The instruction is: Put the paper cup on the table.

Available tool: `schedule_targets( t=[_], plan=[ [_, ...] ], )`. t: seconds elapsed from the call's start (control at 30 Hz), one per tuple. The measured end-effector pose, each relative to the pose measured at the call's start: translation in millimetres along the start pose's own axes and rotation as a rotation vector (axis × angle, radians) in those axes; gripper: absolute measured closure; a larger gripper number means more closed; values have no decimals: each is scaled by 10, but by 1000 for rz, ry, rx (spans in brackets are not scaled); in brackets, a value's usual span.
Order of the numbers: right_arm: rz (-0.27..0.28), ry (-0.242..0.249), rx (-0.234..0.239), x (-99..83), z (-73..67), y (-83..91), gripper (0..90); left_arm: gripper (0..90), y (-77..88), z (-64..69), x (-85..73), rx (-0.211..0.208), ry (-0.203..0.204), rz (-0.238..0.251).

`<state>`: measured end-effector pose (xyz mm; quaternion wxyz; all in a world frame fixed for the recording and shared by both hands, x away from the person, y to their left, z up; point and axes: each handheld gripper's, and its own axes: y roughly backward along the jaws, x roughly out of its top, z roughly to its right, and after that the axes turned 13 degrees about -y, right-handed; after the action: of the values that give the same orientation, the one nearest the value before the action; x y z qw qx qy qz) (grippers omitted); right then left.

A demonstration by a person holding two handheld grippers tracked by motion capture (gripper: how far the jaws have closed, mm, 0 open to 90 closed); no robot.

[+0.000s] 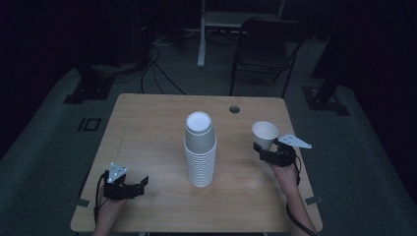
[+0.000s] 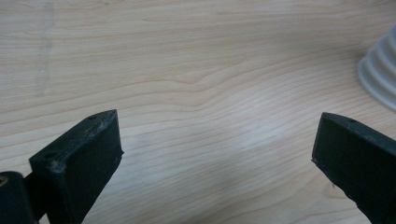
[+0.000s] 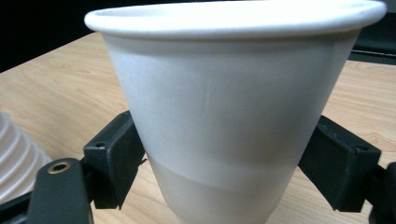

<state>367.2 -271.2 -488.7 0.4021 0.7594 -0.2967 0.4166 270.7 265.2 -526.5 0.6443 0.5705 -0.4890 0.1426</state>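
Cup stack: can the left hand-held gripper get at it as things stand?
Probably yes. The left hand-held gripper is open and holds nothing, and bare table lies between it and the cup stack.

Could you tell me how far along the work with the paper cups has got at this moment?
Done: one cup is apart from the stack and upright, mouth up. In hand: the right gripper is clamped on its lower wall, above the table. Left: the tall stack of upside-down cups looks untouched, and the left gripper rests open, holding nothing.
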Motion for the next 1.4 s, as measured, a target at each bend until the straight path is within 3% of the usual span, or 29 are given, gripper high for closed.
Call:
schedule_targets(
  t=[0.17, 0.2, 0.23, 0.43, 0.73, 1.1, 1.23, 1.4],
  plan=[
    [-12, 5, -24, -36, 19, -94, 189, 20, -72, -32, -62, 49, -10, -107],
    [-12, 5, -24, -36, 19, -94, 189, 20, -72, -32, -62, 49, -10, -107],
    [-15, 7, -27, -43, 18, -114, 189, 20, -96, -32, -86, 78, -26, -124],
    [-20, 12, -36, -82, 12, -248, 188, 21, -150, -36, -131, 90, -1, -146],
    [-43, 14, -65, -166, 22, -415, 188, 44, -173, -28, -142, 157, 24, -171],
    [-116, 17, -79, -305, 73, -569, 186, 44, -186, -37, -145, 143, 39, -188],
    [-116, 8, -78, -329, 105, -574, 185, 44, -188, -42, -147, 138, 47, -187],
    [-144, -13, -32, -332, 117, -576, 134, 43, -186, -51, -148, 131, 55, -192]
  ],
)
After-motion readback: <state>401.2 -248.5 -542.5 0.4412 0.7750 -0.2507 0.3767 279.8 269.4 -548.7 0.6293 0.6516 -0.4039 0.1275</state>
